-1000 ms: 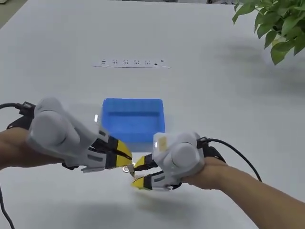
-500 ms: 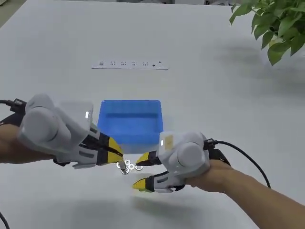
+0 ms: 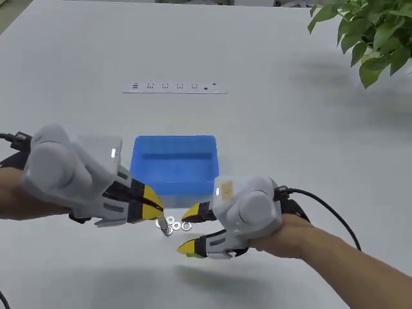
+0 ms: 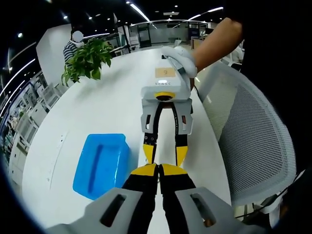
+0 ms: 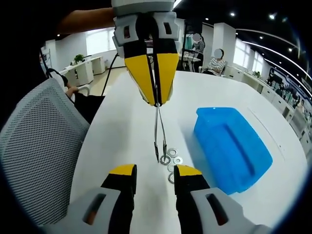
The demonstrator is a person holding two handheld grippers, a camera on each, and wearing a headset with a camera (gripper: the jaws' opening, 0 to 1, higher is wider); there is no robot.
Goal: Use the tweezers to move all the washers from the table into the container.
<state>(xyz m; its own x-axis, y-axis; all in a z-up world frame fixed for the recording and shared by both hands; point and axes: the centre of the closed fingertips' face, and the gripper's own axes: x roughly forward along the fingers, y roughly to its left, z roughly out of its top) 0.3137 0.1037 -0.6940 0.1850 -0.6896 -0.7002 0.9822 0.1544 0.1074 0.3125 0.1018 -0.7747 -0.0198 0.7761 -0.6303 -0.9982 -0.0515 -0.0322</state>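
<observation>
A white tabletop [image 3: 290,161] carries everything, with a leafy green plant [image 3: 373,32] at its far right. A blue rectangular plastic container [image 3: 174,164] sits mid-table, and a white power strip [image 3: 174,87] lies well beyond it. The left claw [image 3: 153,205] is pressed together, pinching thin silver metal tweezers [image 5: 157,129] whose tips come down at the edge of a cluster of small silver metal washers [image 5: 170,161]. The washers lie on the tabletop just beside the container, between the two claws. The right claw [image 5: 155,170] faces them, spread and holding nothing.
</observation>
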